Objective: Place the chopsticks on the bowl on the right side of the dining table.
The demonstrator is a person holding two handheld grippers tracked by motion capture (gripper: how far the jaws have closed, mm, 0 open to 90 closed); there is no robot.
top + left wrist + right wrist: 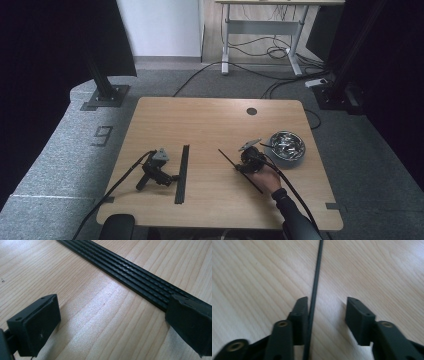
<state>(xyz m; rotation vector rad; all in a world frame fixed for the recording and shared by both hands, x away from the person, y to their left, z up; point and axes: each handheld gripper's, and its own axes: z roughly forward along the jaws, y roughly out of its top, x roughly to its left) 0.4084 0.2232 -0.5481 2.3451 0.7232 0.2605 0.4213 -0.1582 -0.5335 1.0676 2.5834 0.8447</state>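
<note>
High view: the thin black rod lies flat on the bench right of centre, long axis running from upper left to lower right, under the right gripper held by a hand; a metal bowl sits near its upper right, and the left gripper rests unheld against the wide black strip at left centre. Left gripper view: the jaws stand wide apart holding nothing, the ribbed strip running from top centre down to the right jaw. Right gripper view: the rod runs almost vertically from the top edge between the part-open jaws, against the left one and clear of the right.
</note>
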